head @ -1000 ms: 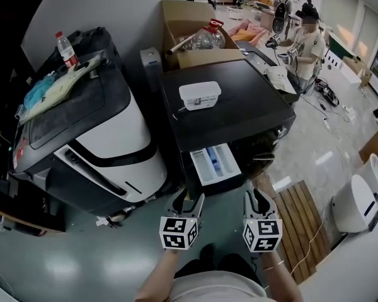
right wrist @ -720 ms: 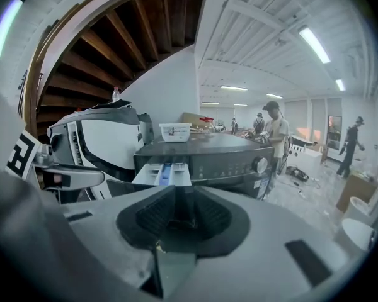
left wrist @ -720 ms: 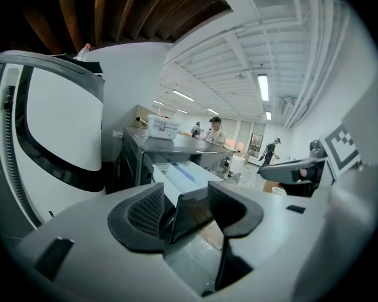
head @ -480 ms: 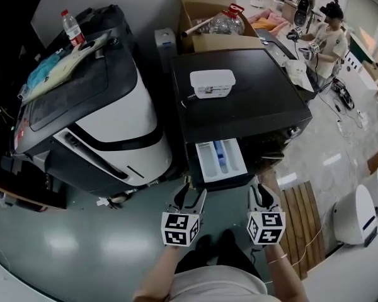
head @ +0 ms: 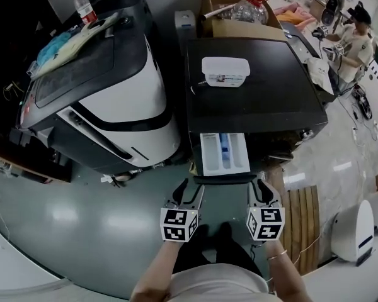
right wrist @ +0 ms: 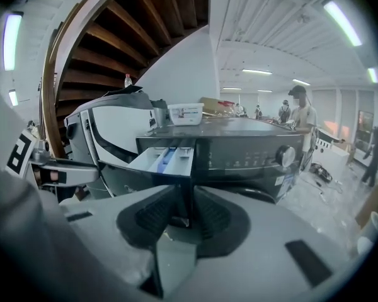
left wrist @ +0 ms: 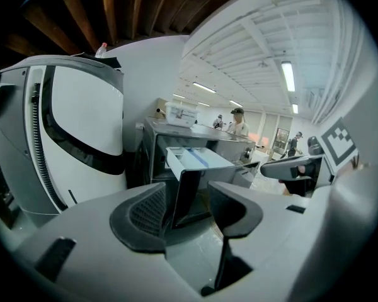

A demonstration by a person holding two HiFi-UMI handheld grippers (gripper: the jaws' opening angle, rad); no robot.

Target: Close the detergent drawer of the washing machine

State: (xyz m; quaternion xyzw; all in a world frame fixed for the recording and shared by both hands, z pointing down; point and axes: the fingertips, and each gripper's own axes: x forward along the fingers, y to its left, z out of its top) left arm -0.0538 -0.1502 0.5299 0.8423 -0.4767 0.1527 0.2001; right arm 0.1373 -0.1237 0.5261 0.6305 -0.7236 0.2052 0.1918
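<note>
The black washing machine (head: 252,106) stands ahead of me with its detergent drawer (head: 225,154) pulled out; the tray is white with a blue insert. My left gripper (head: 188,192) hangs open just below the drawer's left front corner, not touching it. My right gripper (head: 263,190) is open too, just off the drawer's right front corner. In the left gripper view the drawer (left wrist: 192,159) shows past the left gripper (left wrist: 189,209). In the right gripper view the right gripper (right wrist: 186,212) has a narrow gap, with the drawer (right wrist: 164,156) and the control panel (right wrist: 252,150) beyond.
A white plastic box (head: 225,71) lies on the washer's top. A white and black machine (head: 113,99) stands close on the left, with a water bottle (head: 84,6) on it. A cardboard box (head: 239,17) is behind, a wooden slat mat (head: 299,219) to the right, and a person (head: 356,39) far right.
The head view has swung so the washer sits more centred. Both grippers stay low in front of the drawer, which remains pulled out.
</note>
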